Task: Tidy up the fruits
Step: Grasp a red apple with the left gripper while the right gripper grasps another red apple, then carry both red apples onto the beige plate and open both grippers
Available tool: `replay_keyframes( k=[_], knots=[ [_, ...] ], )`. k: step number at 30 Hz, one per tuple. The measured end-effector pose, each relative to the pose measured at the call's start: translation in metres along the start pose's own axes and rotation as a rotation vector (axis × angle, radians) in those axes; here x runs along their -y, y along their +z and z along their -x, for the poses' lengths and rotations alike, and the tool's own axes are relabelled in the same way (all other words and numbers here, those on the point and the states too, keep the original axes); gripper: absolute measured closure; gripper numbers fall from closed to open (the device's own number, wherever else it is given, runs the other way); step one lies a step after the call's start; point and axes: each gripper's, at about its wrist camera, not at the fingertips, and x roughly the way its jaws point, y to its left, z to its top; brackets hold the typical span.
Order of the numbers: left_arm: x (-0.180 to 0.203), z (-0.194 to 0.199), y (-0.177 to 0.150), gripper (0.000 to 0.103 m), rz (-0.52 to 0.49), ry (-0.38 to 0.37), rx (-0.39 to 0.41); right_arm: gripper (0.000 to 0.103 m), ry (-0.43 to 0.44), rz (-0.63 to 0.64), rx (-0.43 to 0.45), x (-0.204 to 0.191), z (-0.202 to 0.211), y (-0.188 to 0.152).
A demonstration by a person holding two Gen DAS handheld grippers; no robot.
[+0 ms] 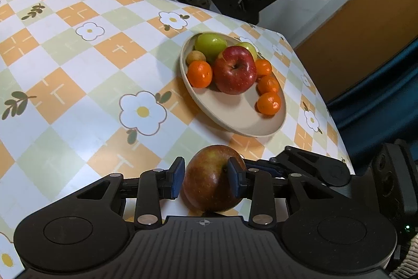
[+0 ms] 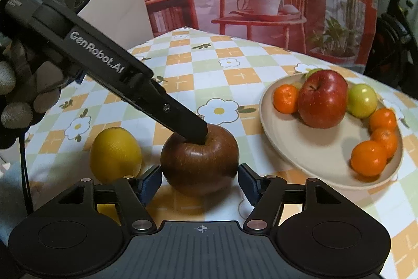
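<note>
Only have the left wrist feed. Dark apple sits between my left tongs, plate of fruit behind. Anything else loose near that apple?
Observer: Yes. A yellow citrus fruit lies on the tablecloth beside the dark apple, on the side away from the plate.
Operator: Right tongs, open or shut?
Observer: The right tongs are open, with one pad on each side of that apple and a gap showing at both.
Operator: Who's on the left handle?
Observer: A gloved hand grips the handle behind the left tongs. It shows at the edge of the right wrist view.
</note>
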Motion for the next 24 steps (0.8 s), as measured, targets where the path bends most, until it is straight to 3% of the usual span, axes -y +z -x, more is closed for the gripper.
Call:
replay_keyframes(
  k=[8,16,24],
  knots=[
    [0.009,-0.002,0.002,0.066,-0.013,-0.001,0.013,0.043,-0.02,-0.005,0.048,0.0,0.007,-0.004],
    [0.036,-0.001,0.025,0.066,-0.068,-0.016,0.072,0.043,-0.072,-0.003,0.128,0.02,0.029,0.009],
    [0.068,-0.034,0.05,0.066,-0.115,0.009,0.058,0.043,-0.189,-0.033,0.125,0.051,0.032,0.012]
  ],
)
